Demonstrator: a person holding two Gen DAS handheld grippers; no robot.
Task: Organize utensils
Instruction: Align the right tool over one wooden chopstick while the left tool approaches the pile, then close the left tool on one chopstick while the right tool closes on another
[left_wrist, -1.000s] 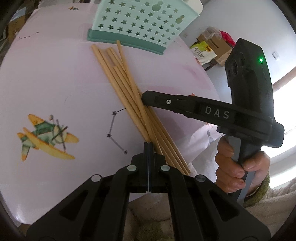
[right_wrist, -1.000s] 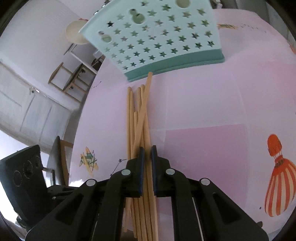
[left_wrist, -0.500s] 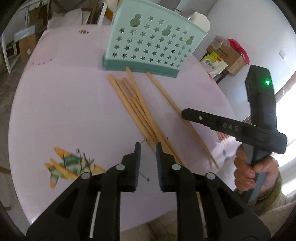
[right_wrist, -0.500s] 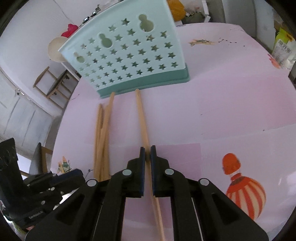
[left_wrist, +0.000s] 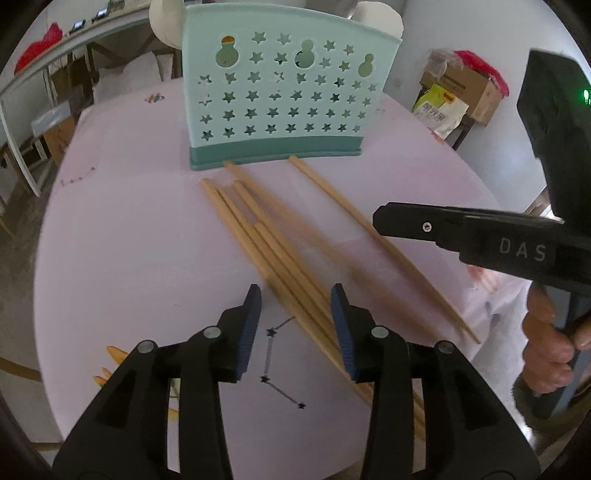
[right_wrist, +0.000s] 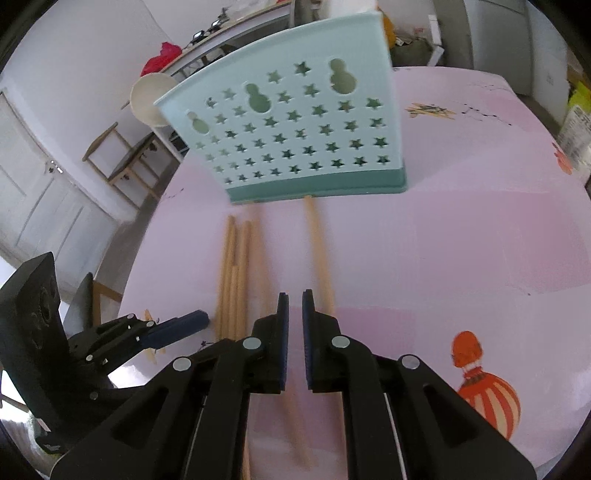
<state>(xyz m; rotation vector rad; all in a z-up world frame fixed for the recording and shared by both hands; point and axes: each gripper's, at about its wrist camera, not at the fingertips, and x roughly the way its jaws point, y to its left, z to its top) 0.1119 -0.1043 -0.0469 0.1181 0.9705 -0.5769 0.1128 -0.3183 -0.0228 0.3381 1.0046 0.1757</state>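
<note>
Your left gripper (left_wrist: 295, 301) has its fingers (left_wrist: 251, 325) opening, a moderate gap between the blue pads, and nothing is pressed between them. They hover over the near ends of a bundle of wooden chopsticks (left_wrist: 266, 240) lying on the pink surface (left_wrist: 122, 229). Your right gripper (right_wrist: 293, 302) shows its fingers drawn narrow, only a thin slit between the pads, gripping nothing that can be seen. Blurred chopsticks pass beneath it.

On the side of the right gripper, seen from the left wrist, the white letters "DAS" (left_wrist: 522, 251) are readable. A yellow bag (left_wrist: 441, 110) beyond the surface carries print too small to read.

One single chopstick (left_wrist: 369, 236) lies apart to the right of the bundle, its far end touching the base of the teal utensil holder (left_wrist: 284, 99). In the bundle about five sticks can be counted. Motion blur and the gripper bodies hide the near ends, so the count is unsure. The one holder stands upright at the far side, pierced with stars and three gourd-shaped holes. Its inside is hidden. Your right hand (left_wrist: 550, 343) is cut off at the frame edge. Printed on the surface are a constellation (left_wrist: 280, 365), a partly hidden plane (left_wrist: 110, 365) and a striped balloon (right_wrist: 484, 387).
</note>
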